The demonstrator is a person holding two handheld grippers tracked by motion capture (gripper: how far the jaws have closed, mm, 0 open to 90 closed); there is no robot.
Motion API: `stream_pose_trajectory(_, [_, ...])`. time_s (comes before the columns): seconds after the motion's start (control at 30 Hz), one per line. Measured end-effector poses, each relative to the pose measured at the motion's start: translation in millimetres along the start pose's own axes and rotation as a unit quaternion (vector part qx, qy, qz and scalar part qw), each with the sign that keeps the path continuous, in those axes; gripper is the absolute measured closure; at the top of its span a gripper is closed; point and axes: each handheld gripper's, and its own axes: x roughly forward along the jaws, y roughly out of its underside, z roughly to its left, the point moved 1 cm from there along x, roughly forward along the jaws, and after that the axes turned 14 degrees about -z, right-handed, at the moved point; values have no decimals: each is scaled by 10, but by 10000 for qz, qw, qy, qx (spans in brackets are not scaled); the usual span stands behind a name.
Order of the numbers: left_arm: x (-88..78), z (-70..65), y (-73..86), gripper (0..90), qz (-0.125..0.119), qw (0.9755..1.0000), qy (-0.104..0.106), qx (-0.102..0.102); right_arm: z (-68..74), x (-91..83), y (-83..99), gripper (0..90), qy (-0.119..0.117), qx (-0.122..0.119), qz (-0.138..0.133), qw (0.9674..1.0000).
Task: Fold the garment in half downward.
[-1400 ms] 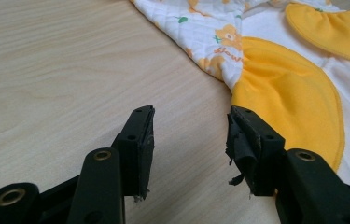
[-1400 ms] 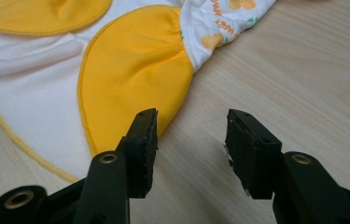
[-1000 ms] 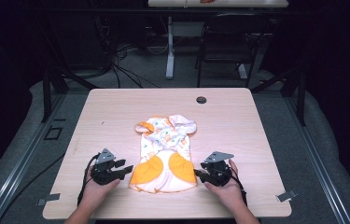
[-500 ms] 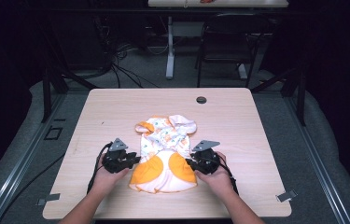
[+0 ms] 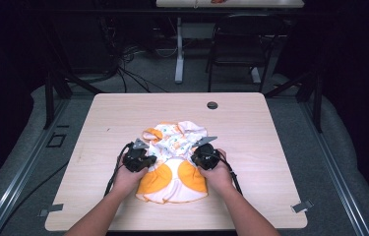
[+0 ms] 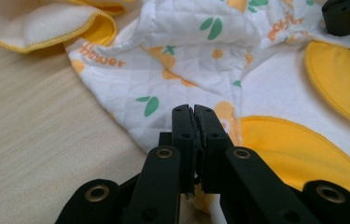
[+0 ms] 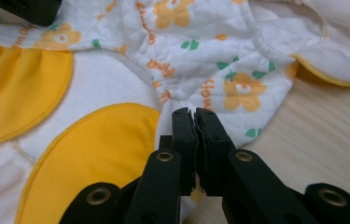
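Now both grippers are in on the garment (image 5: 172, 162), a small quilted baby outfit in white and orange lying near the front-middle of the table (image 5: 270, 123). A second ago the hands sat out wide at the hem corners; they have since slid inward and forward along either side, and the left gripper (image 5: 145, 160) and the right gripper (image 5: 198, 156) now flank the waist of the piece.

And the jaws have just been closing, on both sides at once. In the left gripper view the left gripper's black jaws stand pressed together at the edge of the printed fabric, with what looks like a thin fold of cloth caught low between them. Same story in the right gripper view: jaws together, pinched at the side seam where white quilting meets the orange panel (image 7: 88, 154).

So that reads as a two-handed grab secured at the waistline. My judgement: the setup is done, and a lift or a fold of the lower half comes next.
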Motion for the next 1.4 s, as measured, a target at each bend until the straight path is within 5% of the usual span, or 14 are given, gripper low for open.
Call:
stream_pose_trajectory(0.47, [-35,-19,43,897,22,9999,114,74,-3,9,58,894,-65,47,25,10000])
stream_pose_trajectory(1.4, [-248,-152,187,898,105,9988,471,20,219,-228,202,897,-461,-313,175,9983])
